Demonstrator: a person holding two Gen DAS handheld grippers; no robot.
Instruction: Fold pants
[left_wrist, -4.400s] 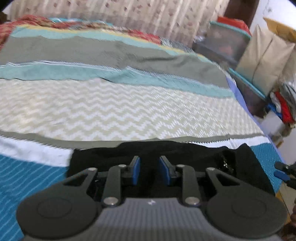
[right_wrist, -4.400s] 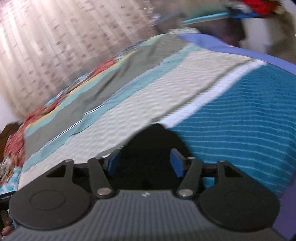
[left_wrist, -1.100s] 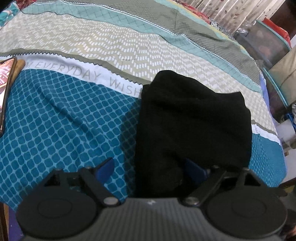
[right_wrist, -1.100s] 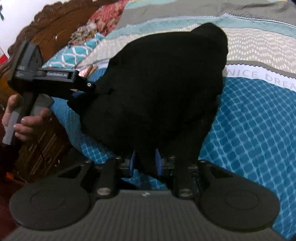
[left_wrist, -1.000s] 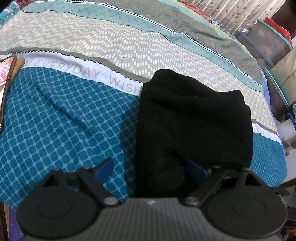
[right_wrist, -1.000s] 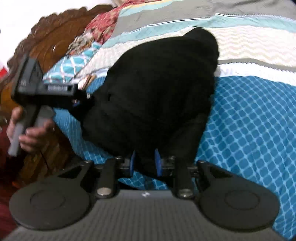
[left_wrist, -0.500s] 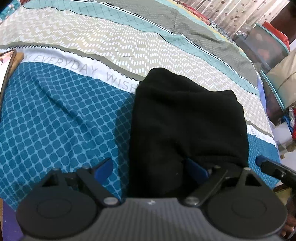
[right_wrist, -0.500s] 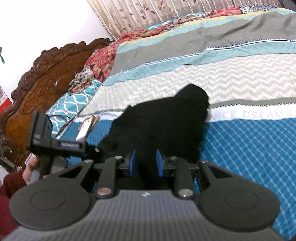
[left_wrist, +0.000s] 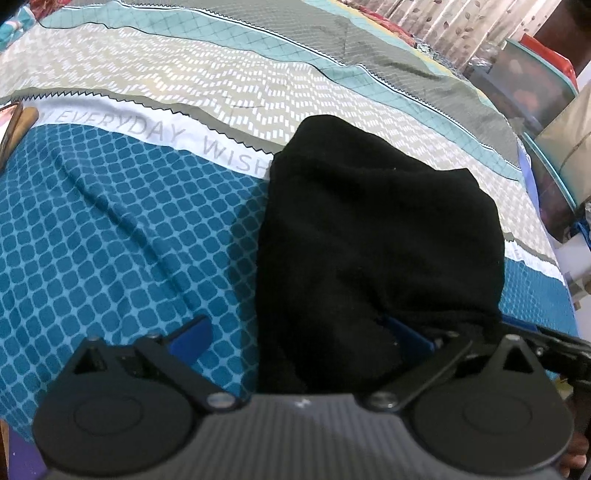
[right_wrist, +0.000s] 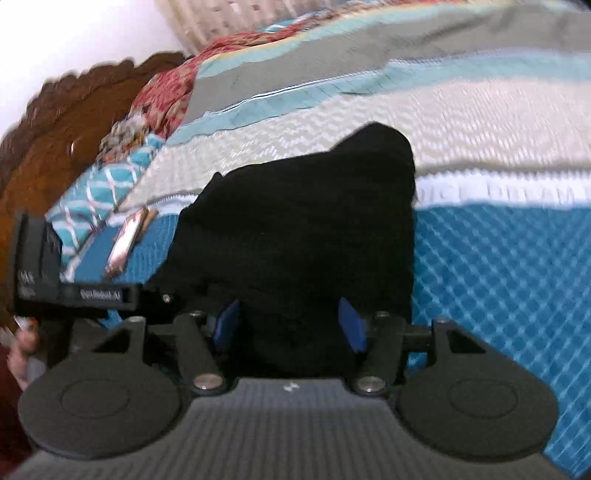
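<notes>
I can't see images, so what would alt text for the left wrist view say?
Folded black pants lie on a patterned bedspread, with the open left gripper just in front of their near edge. A phone lies at the left edge.

Patterned bedspread (left_wrist: 122, 229) fills most of view: teal diamond grid at 7–9 o'clock, white band with grey lettering "EVERYDAY WISH" above it, beige zigzag and grey-teal stripes toward 12. Phone (right_wrist: 123, 243) lies flat on spread at 9 o'clock, near teal-white pillow (right_wrist: 94, 201). Carved wooden headboard (right_wrist: 55, 125) at 10. Curtain (left_wrist: 443, 22) at 1. Storage boxes (left_wrist: 532, 88) at 2.
</notes>
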